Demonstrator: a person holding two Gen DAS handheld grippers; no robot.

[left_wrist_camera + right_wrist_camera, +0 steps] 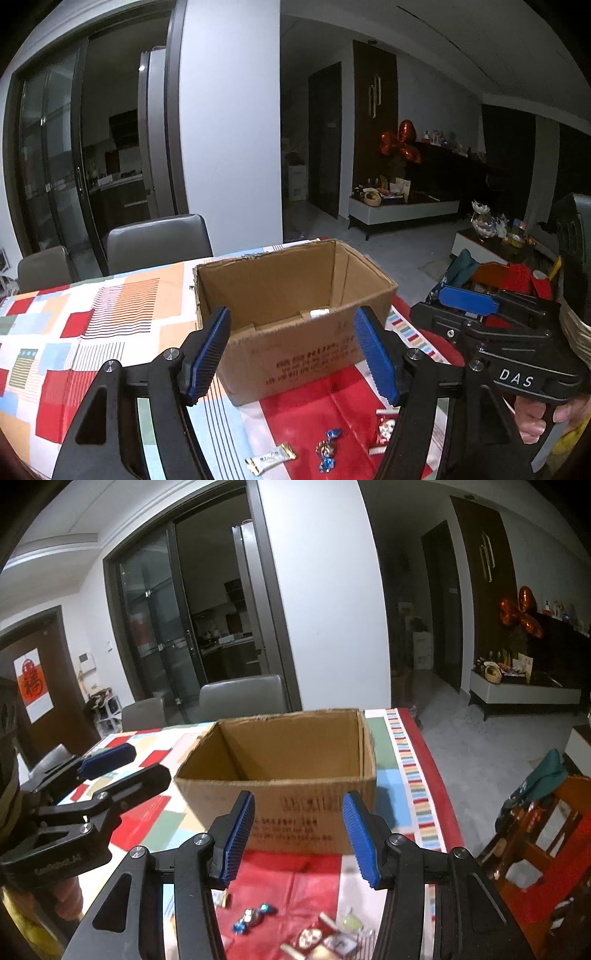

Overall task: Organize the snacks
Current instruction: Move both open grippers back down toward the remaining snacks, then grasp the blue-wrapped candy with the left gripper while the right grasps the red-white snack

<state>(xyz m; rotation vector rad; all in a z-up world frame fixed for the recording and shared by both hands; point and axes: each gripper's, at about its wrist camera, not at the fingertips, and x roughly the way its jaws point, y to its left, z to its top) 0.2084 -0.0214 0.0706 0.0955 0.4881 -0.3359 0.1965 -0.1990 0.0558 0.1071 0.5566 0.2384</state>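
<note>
Currently both the left gripper and right gripper stand part-open and empty, pointed at the open cardboard box, while the wrapped snacks lie loose on the tablecloth beneath and just short of their fingertips, the blue-wrapped candy nearer the left.

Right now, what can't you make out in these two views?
- Box floor: right wrist view, near wall hides it; left view shows only one white thing.
- Box print: blurred, unreadable in both.
- Right-side snacks: right view, blurred, cut by the bottom edge.
- Red snack: left view, partly behind the gripper finger.
</note>
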